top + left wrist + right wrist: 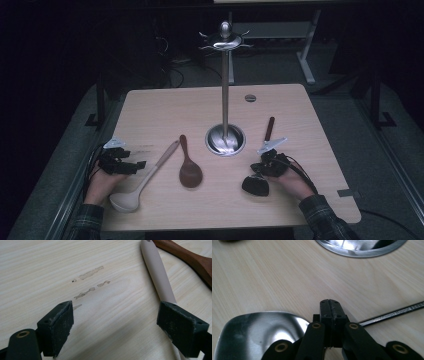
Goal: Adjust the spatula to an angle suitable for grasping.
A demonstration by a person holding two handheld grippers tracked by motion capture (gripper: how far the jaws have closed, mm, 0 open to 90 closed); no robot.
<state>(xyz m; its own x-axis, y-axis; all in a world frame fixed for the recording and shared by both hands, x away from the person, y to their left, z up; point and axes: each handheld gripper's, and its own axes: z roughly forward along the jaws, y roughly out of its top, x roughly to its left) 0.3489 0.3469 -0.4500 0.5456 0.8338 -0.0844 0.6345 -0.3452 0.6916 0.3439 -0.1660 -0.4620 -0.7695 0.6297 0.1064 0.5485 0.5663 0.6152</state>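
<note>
On the pale wooden table (165,107), left to right: a cream plastic ladle (141,183), bowl at the near edge and handle slanting away to the right; a dark brown wooden rice spoon (189,166), just beside the ladle's handle tip, bowl toward the person; a tall chrome utensil stand (225,95) with round base (362,247), centre, hooks at its top; a black-bladed turner with a dark shaft and reddish handle (267,137), right of the stand's base, blade near the person.

Left gripper (115,322): at the table's near-left edge, held low over the wood, fingers (60,325) wide apart with bare table between them. The ladle's cream handle runs under the finger at the right of the left gripper view; contact cannot be told. Some pale smears mark the wood ahead.

Right gripper (330,308): over the turner, fingers pressed together on nothing. The turner's shiny blade (259,332) lies at the left of the fingers in the right gripper view, its shaft (392,312) running off to the right beneath them. The stand's base lies ahead, apart from them.
</note>
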